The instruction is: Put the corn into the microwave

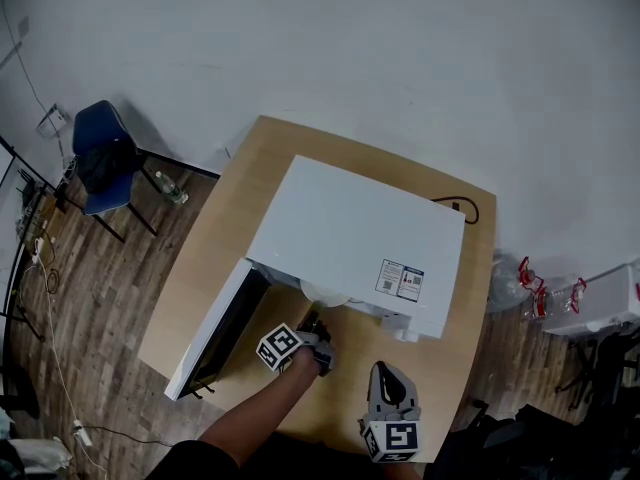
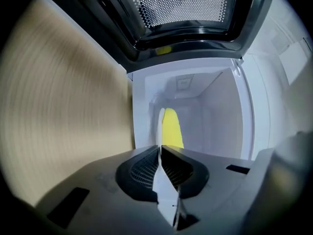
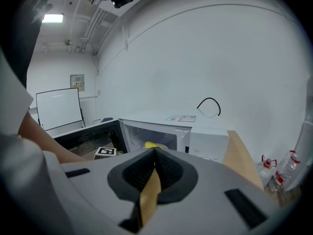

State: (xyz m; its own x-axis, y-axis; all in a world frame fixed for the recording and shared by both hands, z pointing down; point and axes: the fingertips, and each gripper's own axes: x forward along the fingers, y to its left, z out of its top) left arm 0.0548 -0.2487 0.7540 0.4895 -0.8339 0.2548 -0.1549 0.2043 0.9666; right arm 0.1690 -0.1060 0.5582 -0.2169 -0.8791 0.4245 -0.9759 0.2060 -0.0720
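The yellow corn [image 2: 172, 129] lies inside the white microwave [image 1: 350, 233], on a white plate whose rim shows beside it. The corn [image 3: 154, 145] also shows through the open cavity in the right gripper view. The microwave door [image 1: 215, 333] hangs open to the left. My left gripper [image 1: 316, 326] sits just outside the cavity mouth, and in its own view its jaws [image 2: 160, 148] are shut with nothing between them, a short way from the corn. My right gripper [image 1: 387, 370] rests over the table in front of the microwave, its jaws [image 3: 155, 153] shut and empty.
The microwave stands on a wooden table [image 1: 230, 238], with a black cable [image 1: 462, 206] behind it. A blue chair [image 1: 100, 158] and a bottle [image 1: 172, 190] are on the floor at left. Water bottles [image 3: 286, 173] stand at right, and a whiteboard [image 3: 58, 106] is far left.
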